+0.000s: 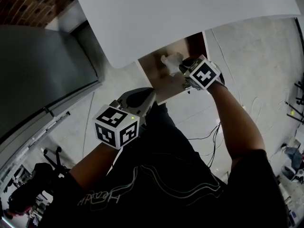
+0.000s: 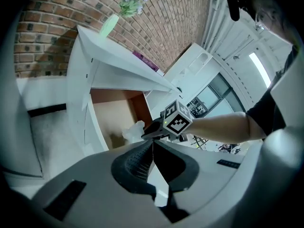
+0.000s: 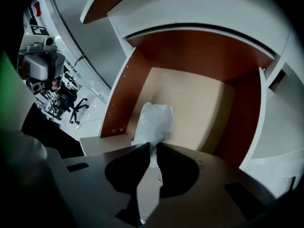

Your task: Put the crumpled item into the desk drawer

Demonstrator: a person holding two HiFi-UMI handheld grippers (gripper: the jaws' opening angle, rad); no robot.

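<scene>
The crumpled item [image 3: 154,119] is a wad of white paper, pinched at its near end by my right gripper [image 3: 153,147], which is shut on it. It hangs over the tan floor of the open desk drawer [image 3: 199,103], which has red-brown side walls. In the head view the crumpled item [image 1: 171,61] sits over the drawer [image 1: 159,82] under the white desk top [image 1: 190,13], with the right gripper [image 1: 183,69] just right of it. My left gripper [image 1: 148,98] is shut and empty, held back from the drawer's front. Its own view shows the left gripper [image 2: 153,142] aimed at the paper [image 2: 134,130].
A grey cabinet [image 1: 42,75] stands to the left. Cables [image 1: 209,137] lie on the floor to the right. A green vase with flowers [image 2: 112,23] stands on the desk against a brick wall. An office chair [image 3: 76,109] is off to the left of the drawer.
</scene>
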